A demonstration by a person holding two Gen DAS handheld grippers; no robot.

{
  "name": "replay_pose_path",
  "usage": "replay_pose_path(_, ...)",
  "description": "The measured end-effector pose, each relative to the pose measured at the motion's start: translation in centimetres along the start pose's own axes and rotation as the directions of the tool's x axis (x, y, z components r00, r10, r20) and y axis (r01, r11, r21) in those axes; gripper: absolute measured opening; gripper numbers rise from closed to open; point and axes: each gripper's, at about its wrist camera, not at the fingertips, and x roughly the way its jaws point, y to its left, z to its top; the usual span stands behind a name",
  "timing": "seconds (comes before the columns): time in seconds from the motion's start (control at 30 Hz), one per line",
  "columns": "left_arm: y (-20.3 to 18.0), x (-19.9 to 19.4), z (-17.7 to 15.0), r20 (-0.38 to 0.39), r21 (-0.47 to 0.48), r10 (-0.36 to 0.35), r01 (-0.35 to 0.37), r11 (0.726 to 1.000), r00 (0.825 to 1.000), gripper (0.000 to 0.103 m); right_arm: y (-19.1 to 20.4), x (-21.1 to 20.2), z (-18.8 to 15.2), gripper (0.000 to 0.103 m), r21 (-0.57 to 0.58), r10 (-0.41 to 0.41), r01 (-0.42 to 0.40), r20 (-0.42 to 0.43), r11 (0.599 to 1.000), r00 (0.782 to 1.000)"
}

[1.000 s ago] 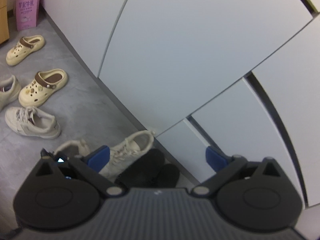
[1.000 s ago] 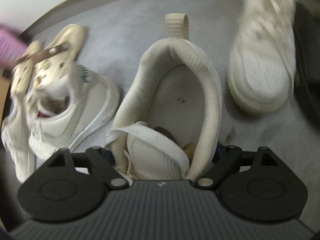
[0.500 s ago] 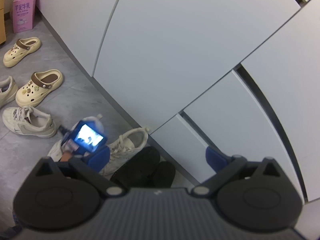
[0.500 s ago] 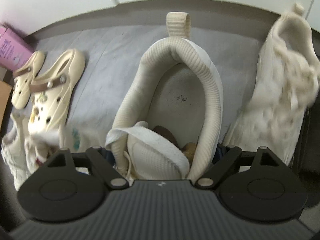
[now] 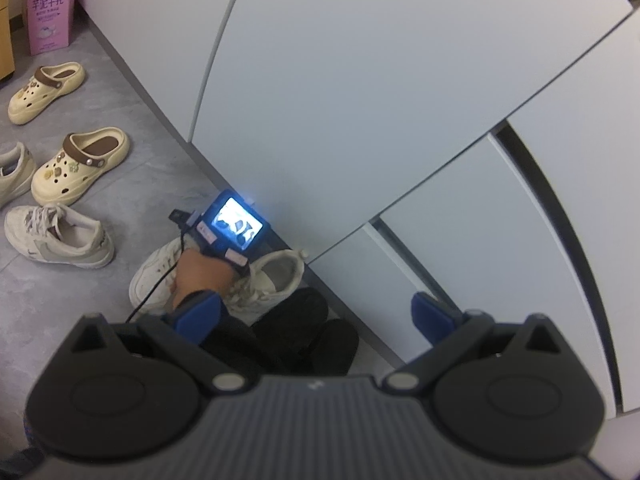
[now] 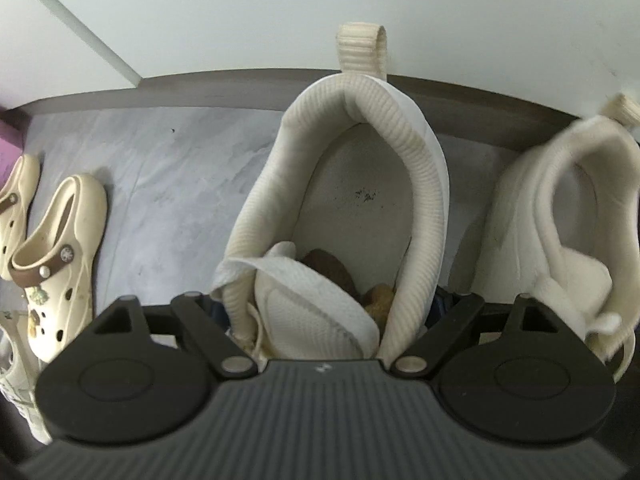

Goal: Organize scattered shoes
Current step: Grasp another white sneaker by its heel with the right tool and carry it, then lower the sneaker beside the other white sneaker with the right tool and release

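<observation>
My right gripper [image 6: 334, 308] is shut on a cream high-top sneaker [image 6: 340, 208], heel toward the wall's dark skirting. Its mate [image 6: 560, 232] stands just right of it against the wall. In the left wrist view the held sneaker [image 5: 156, 272] shows under the hand and the right gripper's lit screen [image 5: 236, 226], beside its mate [image 5: 272, 280]. My left gripper [image 5: 316, 312] is open and empty, held high above a pair of black shoes [image 5: 296, 332].
Two cream clogs [image 5: 80, 168] [image 5: 44, 92] with brown straps, a white sneaker [image 5: 56, 236] and another pale shoe [image 5: 12, 172] lie scattered on the grey floor at left. A pink carton [image 5: 50, 12] stands by the wall. White cabinet doors [image 5: 380, 100] fill the right.
My right gripper has carried the cream sneaker toward the wall and lined it up left of its mate. The left gripper has risen slightly and stays open.
</observation>
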Motion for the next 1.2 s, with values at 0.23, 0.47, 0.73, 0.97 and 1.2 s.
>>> replay_pose_path(0.23, -0.4, 1.1, -0.1, -0.021, 0.026, 0.011, -0.010, 1.000, 1.000, 0.103, -0.3, 1.3, 0.7, 0.090, 0.010, 0.022, -0.022, 0.004, 1.000, 1.000)
replay_pose_path(0.47, -0.2, 1.4, 0.5, -0.005, 0.018, 0.025, -0.025, 1.000, 1.000, 0.103, -0.5, 0.5, 0.5, 0.092, -0.043, 0.089, -0.090, -0.021, 0.995, 0.996)
replay_pose_path(0.73, -1.7, 1.1, -0.4, -0.005, 0.056, -0.001, 0.002, 0.998, 1.000, 0.103, -1.1, -3.0, -1.8, 0.102, -0.005, 0.089, -0.089, 0.049, 0.996, 0.995)
replay_pose_path(0.97, -1.9, 1.1, -1.0, -0.014, 0.052, -0.003, 0.004, 0.999, 1.000, 0.103, 2.8, -3.0, -6.2, 0.103, -0.104, -0.005, 0.008, 0.036, 0.995, 0.999)
replay_pose_path(1.2, -0.9, 1.3, -1.0, -0.021, 0.045, 0.017, -0.016, 0.999, 1.000, 0.103, 2.3, -1.1, -6.1, 0.087, -0.144, -0.027, 0.041, 0.103, 0.989, 0.994)
